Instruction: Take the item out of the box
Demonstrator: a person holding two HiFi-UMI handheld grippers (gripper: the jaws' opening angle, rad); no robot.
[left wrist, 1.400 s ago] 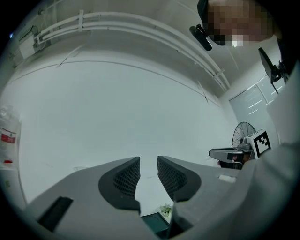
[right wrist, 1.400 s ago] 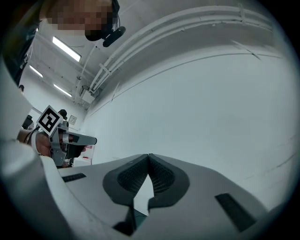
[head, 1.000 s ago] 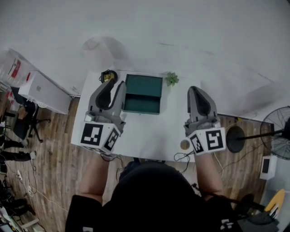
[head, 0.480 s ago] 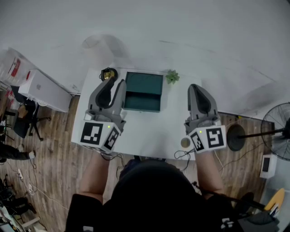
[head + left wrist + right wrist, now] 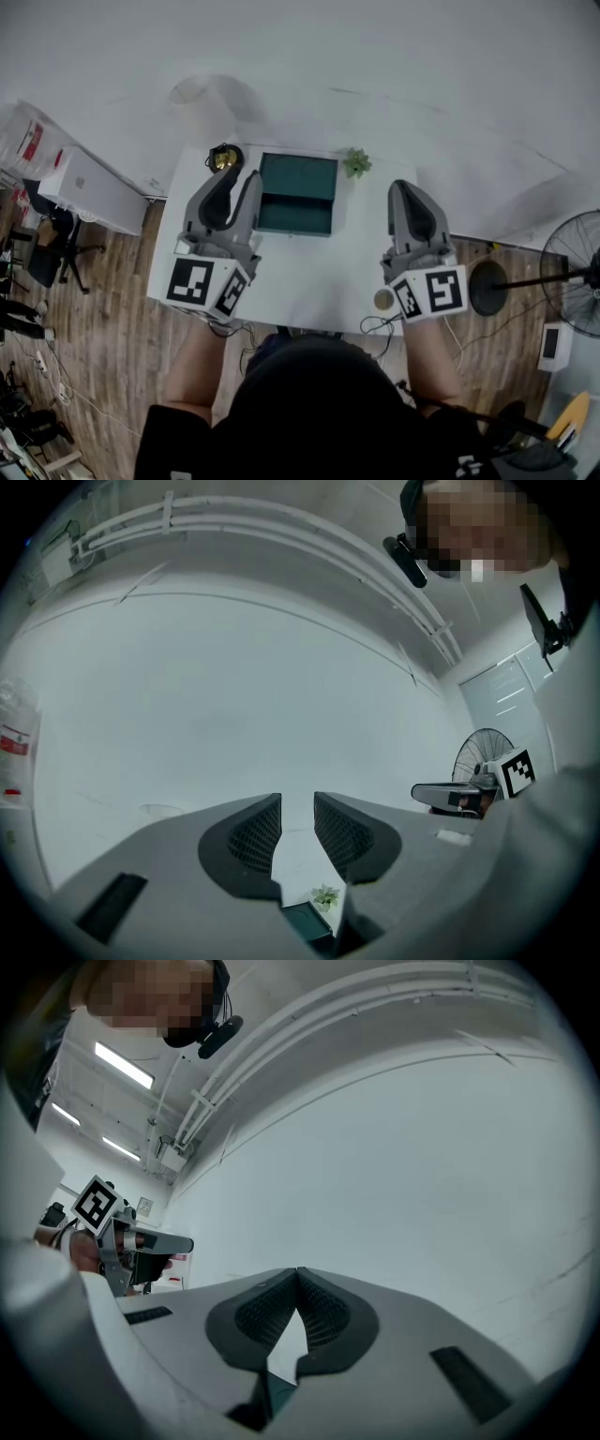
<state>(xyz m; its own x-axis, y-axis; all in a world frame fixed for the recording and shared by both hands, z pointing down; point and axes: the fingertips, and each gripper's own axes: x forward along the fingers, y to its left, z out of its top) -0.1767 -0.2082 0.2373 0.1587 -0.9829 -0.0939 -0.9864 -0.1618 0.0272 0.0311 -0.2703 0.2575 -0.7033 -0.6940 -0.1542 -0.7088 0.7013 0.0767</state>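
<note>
Barely any shift from a second ago: left gripper (image 5: 240,178) nudges forward, right gripper (image 5: 403,186) holds. Left jaws are apart and empty; right jaws are together and empty. Box (image 5: 297,192) sits open at the far side of table (image 5: 309,267), ahead and between the grippers. Item inside is not discernible. Best to lower left gripper straight over box and widen first.

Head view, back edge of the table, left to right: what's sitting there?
In order: gold-and-black round object → green box → small green plant.
</note>
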